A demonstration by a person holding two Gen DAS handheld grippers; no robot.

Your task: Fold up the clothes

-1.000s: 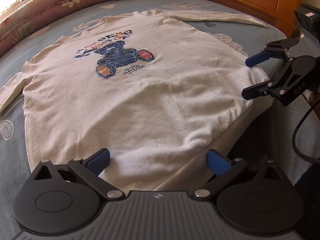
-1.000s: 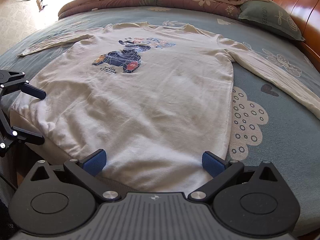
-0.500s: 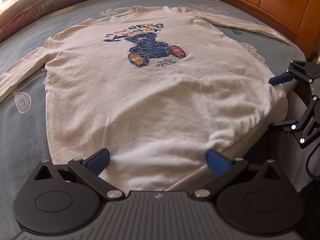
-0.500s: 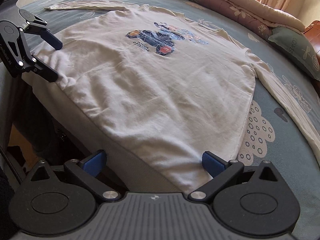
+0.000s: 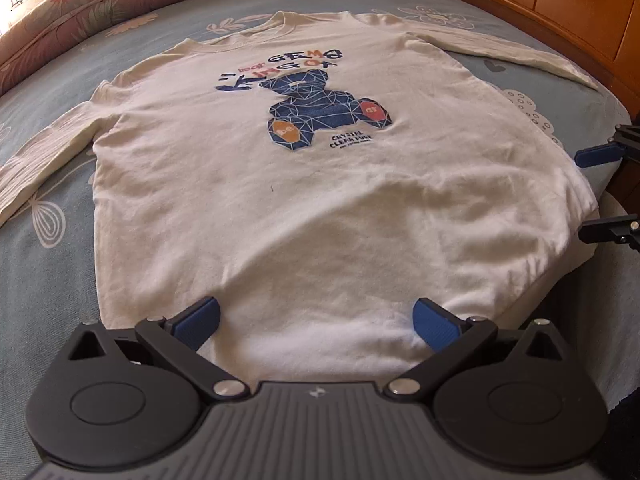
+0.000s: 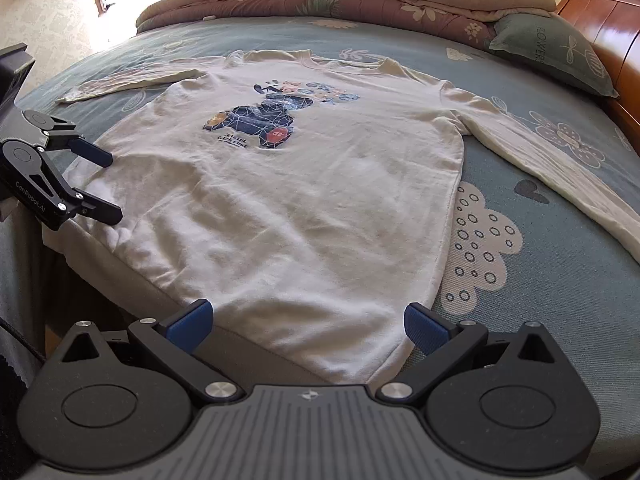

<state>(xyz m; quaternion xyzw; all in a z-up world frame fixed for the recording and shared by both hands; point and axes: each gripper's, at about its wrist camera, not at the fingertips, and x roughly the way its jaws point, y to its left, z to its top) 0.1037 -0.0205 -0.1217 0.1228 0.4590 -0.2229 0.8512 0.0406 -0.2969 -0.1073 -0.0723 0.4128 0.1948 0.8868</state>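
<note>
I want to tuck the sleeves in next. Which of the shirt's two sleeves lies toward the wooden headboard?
The sleeve on the right gripper's side: it stretches over the bedsheet toward the wooden headboard. The other sleeve points away toward the wall.

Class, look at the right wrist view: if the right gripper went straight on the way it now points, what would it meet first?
Most likely the hem of the white shirt lying flat on the bed. The right gripper is open with the hem between its fingers; its height above the cloth is unclear.
</note>
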